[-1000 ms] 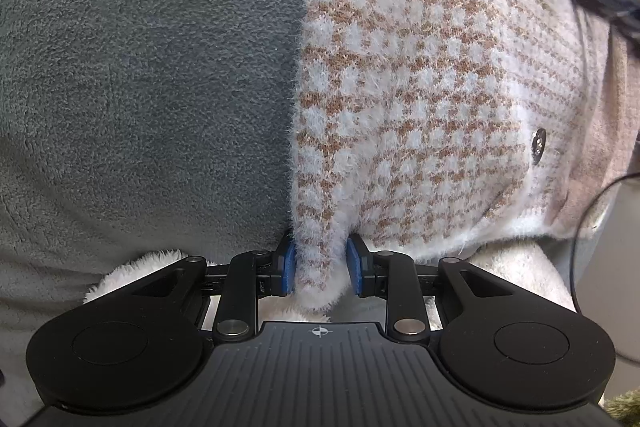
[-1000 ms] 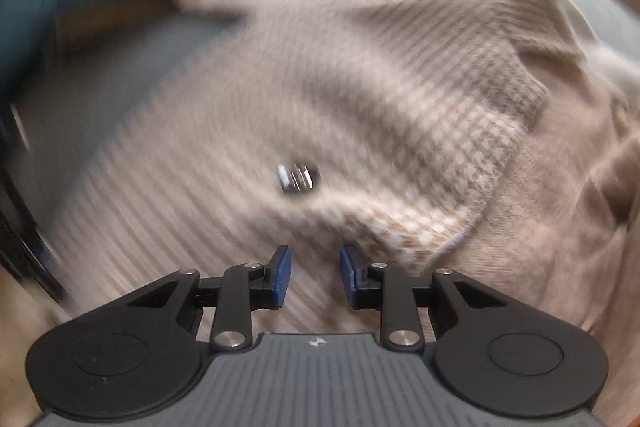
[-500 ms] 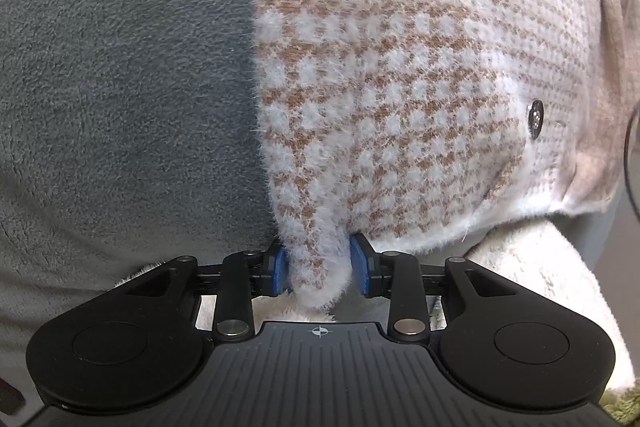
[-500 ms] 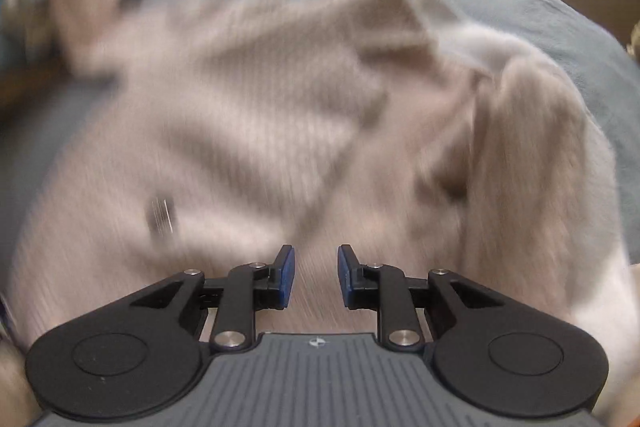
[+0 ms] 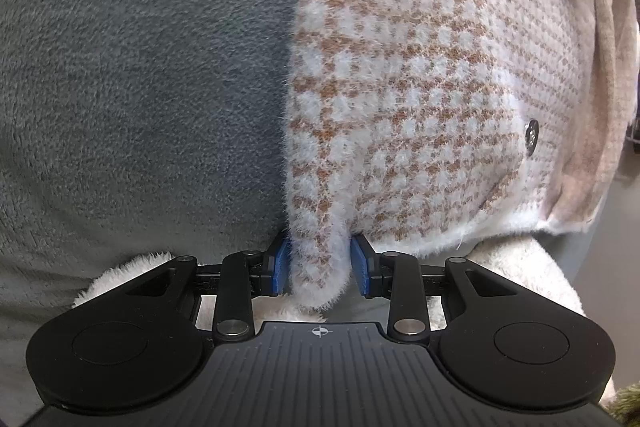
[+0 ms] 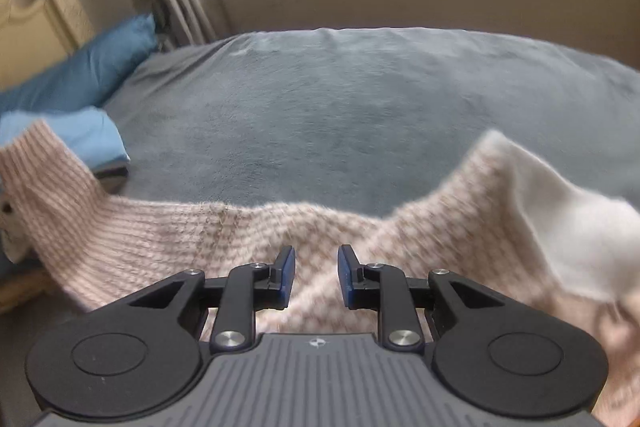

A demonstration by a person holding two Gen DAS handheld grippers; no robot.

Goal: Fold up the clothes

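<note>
Plush grey blanket; left gripper pinches fuzzy cardigan.

The fuzzy tan-and-white houndstooth knit cardigan blurs beyond the grey plush bedspread; its ribbed sleeve runs off-frame.

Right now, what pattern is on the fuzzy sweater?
The sweater has a small tan-and-white check, like houndstooth. The left wrist view shows it best.
</note>
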